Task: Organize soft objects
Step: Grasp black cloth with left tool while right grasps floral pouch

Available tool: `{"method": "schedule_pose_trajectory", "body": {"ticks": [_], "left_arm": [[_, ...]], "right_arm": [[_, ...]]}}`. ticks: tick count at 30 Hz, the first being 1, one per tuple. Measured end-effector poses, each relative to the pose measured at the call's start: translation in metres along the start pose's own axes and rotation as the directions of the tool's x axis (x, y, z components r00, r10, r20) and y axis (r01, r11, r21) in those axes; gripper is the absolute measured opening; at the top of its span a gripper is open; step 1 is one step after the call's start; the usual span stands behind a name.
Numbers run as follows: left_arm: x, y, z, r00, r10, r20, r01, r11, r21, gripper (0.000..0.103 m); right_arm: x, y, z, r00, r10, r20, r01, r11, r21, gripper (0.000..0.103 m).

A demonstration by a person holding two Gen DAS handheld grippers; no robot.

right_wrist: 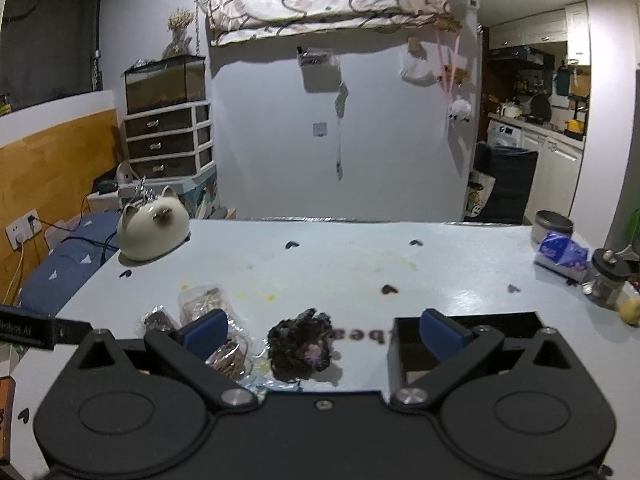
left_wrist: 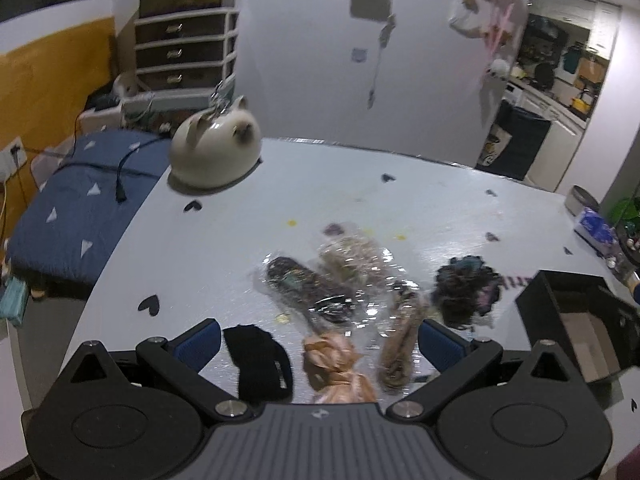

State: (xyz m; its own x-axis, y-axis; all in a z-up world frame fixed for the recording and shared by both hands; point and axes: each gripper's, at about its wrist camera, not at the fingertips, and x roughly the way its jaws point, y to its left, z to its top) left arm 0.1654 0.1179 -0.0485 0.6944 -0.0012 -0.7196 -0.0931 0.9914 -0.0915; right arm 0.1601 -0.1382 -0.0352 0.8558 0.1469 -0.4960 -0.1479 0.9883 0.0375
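Note:
Several soft items lie on the white table [left_wrist: 224, 240]: a black cloth piece [left_wrist: 258, 362], a peach fabric scrunchie [left_wrist: 334, 364], a dark one in clear wrap [left_wrist: 308, 286], a pale wrapped one [left_wrist: 352, 256], a tan wrapped one [left_wrist: 400, 344] and a dark frilly scrunchie [left_wrist: 466, 290]. My left gripper [left_wrist: 320, 340] hangs open above the black cloth and the peach scrunchie. In the right wrist view the frilly scrunchie [right_wrist: 300, 344] lies between the fingers of my open right gripper [right_wrist: 322, 330], with wrapped items [right_wrist: 208, 304] to its left. A black open box [right_wrist: 464, 340] stands on the right, also in the left wrist view [left_wrist: 580, 324].
A cream cat-shaped ornament [right_wrist: 154, 232] sits at the table's far left corner. A tissue pack [right_wrist: 562, 254], a round tin [right_wrist: 554, 226], a jar [right_wrist: 606, 282] and a yellow fruit [right_wrist: 631, 311] crowd the right edge. A blue bed [left_wrist: 80, 208] lies left of the table.

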Motion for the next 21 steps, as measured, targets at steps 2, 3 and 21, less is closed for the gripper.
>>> {"method": "schedule_pose_trajectory", "body": {"ticks": [2,3,21], "left_arm": [[0.011,0.009,0.003,1.0,-0.003,-0.023,0.002,1.0,-0.016,0.103],[0.016,0.014,0.004,0.999,-0.014,-0.043,0.013,1.0,-0.023,0.103],[0.101,0.077,-0.004,0.949,-0.134,-0.287,0.059,0.965,-0.257,0.077]], "right_arm": [[0.009,0.006,-0.003,1.0,0.005,-0.014,-0.005,1.0,-0.012,0.103],[0.013,0.01,-0.006,1.0,0.008,-0.015,-0.008,1.0,-0.022,0.103],[0.088,0.067,-0.048,0.927,0.069,-0.368,-0.115,0.988,-0.106,0.103]]}}
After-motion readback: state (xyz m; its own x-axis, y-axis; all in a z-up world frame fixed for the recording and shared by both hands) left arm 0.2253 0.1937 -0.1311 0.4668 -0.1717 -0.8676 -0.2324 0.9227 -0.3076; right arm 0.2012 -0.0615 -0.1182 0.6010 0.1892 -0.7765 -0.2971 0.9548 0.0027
